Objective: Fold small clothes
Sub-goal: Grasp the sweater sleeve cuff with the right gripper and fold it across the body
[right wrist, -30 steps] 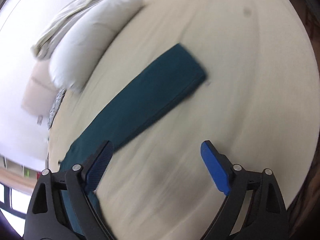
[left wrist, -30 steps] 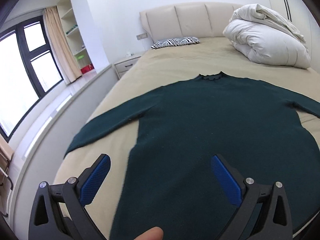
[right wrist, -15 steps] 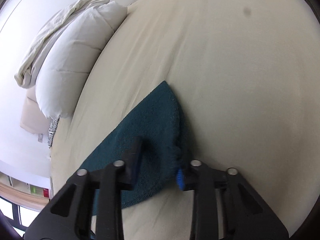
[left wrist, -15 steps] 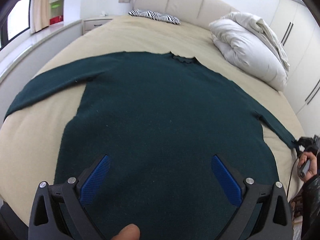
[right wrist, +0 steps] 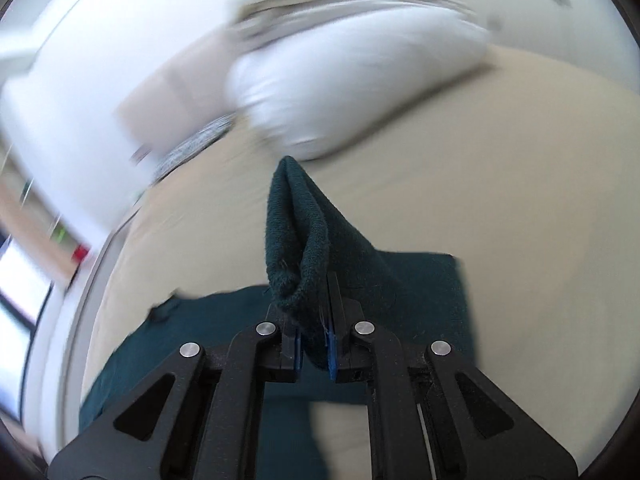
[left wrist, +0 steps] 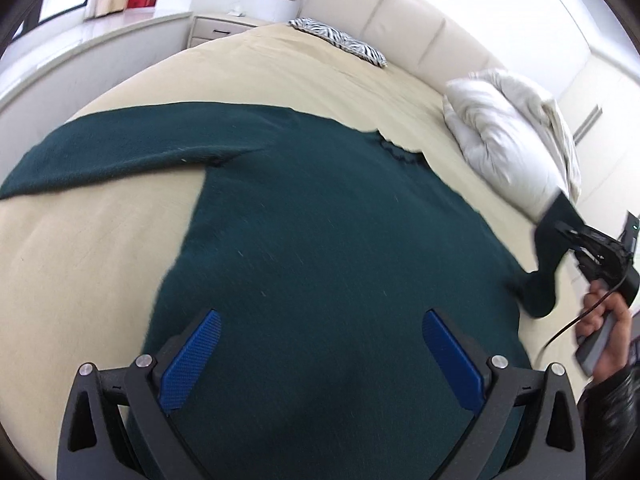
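I have one dark green sweater (left wrist: 320, 248) lying flat on the bed (left wrist: 80, 240), collar toward the far headboard, its long axis running near to far and its sleeves reaching out left and right. My right gripper (right wrist: 314, 354) is clamped tight on the cuff of the right sleeve (right wrist: 298, 248) and holds it up off the sheet at the right edge, so the fold, as I judge it, goes leftward across the body. My left gripper (left wrist: 320, 360) hovers over the near hem with its fingers wide apart and nothing between them; I also count one white duvet (left wrist: 516, 136) and one zebra cushion (left wrist: 340, 40) far off.
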Demonstrator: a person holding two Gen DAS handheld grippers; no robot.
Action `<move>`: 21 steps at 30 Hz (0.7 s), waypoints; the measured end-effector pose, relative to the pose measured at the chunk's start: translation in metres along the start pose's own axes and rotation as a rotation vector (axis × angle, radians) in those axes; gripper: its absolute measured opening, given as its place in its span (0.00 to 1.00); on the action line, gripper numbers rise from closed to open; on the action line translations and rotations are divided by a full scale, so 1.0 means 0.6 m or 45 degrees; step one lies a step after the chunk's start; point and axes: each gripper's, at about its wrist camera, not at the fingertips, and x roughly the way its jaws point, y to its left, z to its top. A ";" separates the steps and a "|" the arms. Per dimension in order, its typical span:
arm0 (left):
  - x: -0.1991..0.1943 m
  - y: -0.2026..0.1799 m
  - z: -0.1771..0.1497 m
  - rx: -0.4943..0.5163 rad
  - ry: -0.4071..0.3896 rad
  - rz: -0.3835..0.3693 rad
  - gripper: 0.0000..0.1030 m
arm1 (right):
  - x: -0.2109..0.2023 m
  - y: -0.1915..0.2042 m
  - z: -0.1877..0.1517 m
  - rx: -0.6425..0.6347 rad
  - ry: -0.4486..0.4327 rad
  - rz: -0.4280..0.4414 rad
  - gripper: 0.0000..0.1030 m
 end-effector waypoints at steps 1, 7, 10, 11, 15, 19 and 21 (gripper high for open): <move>0.002 0.006 0.006 -0.013 -0.002 -0.010 1.00 | 0.018 0.057 -0.012 -0.069 0.024 0.057 0.07; 0.027 0.021 0.049 -0.049 -0.013 -0.072 1.00 | 0.149 0.279 -0.126 -0.279 0.201 0.186 0.08; 0.052 0.018 0.067 -0.076 0.009 -0.124 1.00 | 0.215 0.324 -0.185 -0.365 0.288 0.141 0.13; 0.065 0.014 0.074 -0.090 0.025 -0.140 1.00 | 0.223 0.327 -0.204 -0.370 0.315 0.151 0.22; 0.117 -0.024 0.097 -0.086 0.073 -0.183 0.99 | 0.212 0.288 -0.236 -0.286 0.340 0.283 0.74; 0.184 -0.086 0.119 -0.058 0.136 -0.221 0.94 | 0.140 0.216 -0.230 -0.191 0.260 0.358 0.77; 0.217 -0.121 0.128 -0.014 0.170 -0.219 0.82 | 0.125 0.173 -0.222 -0.102 0.267 0.376 0.77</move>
